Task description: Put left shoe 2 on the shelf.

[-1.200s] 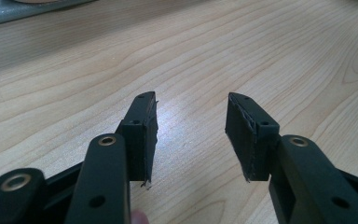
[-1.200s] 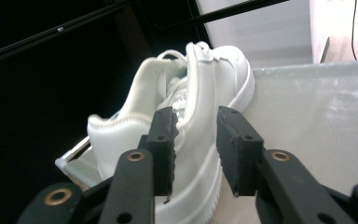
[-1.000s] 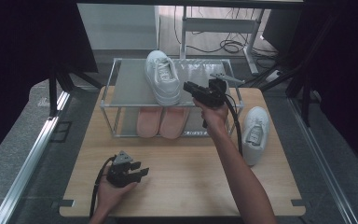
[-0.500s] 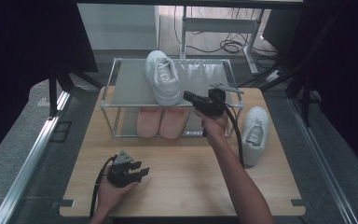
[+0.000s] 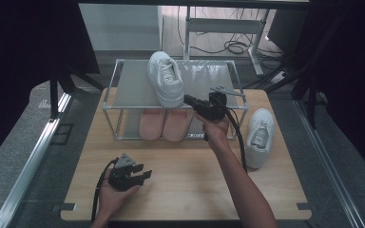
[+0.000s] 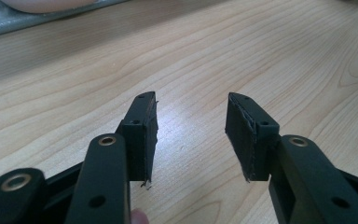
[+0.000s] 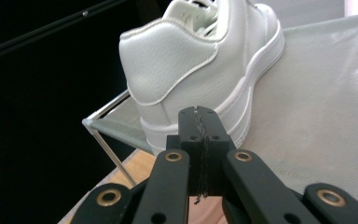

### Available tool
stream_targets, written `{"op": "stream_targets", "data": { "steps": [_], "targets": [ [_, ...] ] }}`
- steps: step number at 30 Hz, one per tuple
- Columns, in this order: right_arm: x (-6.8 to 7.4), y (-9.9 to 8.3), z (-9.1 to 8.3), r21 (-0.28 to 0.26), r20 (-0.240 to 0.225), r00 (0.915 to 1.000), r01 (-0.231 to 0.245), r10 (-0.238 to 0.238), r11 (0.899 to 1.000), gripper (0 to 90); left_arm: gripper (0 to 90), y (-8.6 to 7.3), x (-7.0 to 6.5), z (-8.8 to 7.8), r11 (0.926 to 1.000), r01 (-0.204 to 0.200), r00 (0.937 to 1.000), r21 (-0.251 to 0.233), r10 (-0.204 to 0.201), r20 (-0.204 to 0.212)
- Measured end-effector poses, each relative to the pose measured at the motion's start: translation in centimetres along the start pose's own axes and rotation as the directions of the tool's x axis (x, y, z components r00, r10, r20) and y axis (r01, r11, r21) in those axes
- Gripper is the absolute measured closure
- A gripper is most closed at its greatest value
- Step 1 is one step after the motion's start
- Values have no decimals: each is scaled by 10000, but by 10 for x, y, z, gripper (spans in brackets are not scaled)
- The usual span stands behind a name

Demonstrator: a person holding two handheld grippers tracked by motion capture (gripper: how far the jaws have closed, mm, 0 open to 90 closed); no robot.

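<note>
My right tongs (image 5: 188, 99) have just been closing and are now pressed together with nothing between them, their tips just short of the heel of the white sneaker (image 5: 165, 83) that sits on the top shelf of the metal rack (image 5: 123, 95), its heel at the front edge. A second white sneaker (image 5: 259, 137) lies on the bench (image 5: 180, 185) right of the rack. My left tongs (image 5: 145, 173) rest spread and empty over the bare bench.
</note>
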State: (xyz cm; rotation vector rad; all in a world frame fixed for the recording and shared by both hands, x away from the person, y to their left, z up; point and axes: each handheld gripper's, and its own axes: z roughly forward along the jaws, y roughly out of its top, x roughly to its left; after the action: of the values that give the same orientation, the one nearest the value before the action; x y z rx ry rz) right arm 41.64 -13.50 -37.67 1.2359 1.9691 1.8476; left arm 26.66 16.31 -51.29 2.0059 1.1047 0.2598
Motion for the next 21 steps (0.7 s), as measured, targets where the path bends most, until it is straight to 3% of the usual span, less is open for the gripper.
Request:
{"op": "stream_targets", "data": {
  "steps": [9,21],
  "targets": [
    [3,-6,15,18,-94,9999,-88,88,10000,894,546,-2,3,-3,10000,44,10000,-21,-44,-18],
    [5,-6,17,-24,-119,9999,-74,74,10000,895,546,-3,2,-1,10000,38,10000,54,-37,-28]
  ]
}}
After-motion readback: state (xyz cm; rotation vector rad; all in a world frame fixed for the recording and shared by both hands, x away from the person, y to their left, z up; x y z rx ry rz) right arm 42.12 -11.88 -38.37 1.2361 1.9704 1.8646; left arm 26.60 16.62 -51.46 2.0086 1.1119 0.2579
